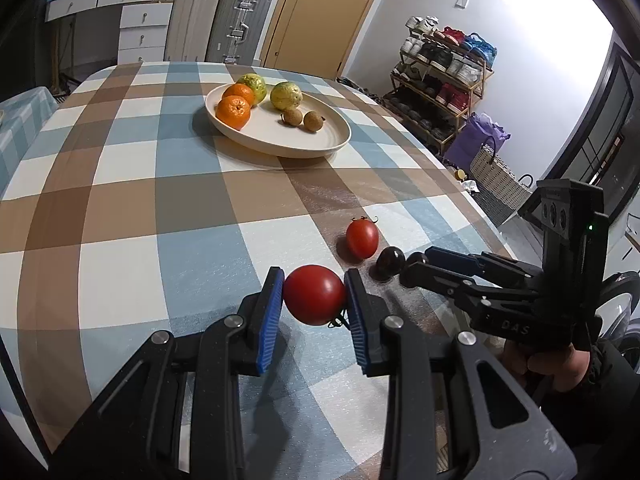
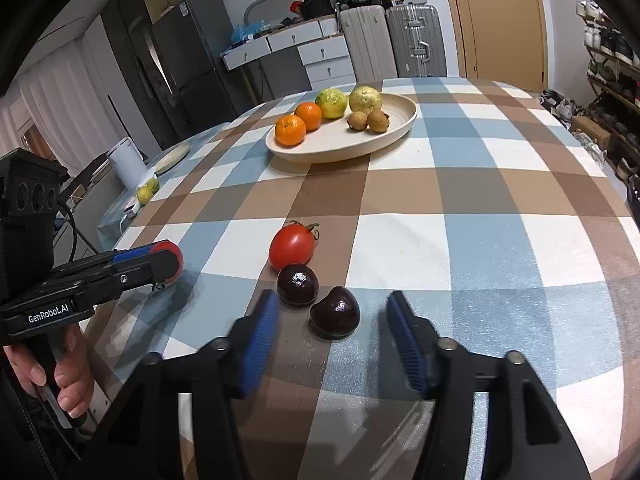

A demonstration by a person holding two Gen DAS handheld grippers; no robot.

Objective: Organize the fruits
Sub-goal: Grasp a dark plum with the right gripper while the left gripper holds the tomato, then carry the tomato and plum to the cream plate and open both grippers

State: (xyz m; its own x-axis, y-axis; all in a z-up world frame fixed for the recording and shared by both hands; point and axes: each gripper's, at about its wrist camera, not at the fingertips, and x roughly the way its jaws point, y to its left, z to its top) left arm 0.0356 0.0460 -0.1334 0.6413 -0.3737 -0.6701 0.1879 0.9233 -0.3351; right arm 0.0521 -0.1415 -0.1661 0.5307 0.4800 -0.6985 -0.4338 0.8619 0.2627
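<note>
Two tongs over my checked desk [image 1: 120, 184]; plate [image 1: 332, 140] far off. Left tongs [image 1: 314, 294] pinch a tomato [image 1: 314, 294] — soft, so I squeeze lightly. Right tongs [image 2: 332, 320] spread around a dark cherry [image 2: 335, 312], slick; grip across its middle.

Glossy fruit, matt cloth, ribbed blue pads

The woven checked tablecloth [image 1: 120, 200] looks matt. At its twelve o'clock, the cream plate [image 1: 320, 148] looks smooth, satin. Dark cherries [image 2: 336, 312] shine; the tomato [image 1: 314, 294] is smooth-skinned between ribbed rubbery pads [image 1: 272, 312].
</note>
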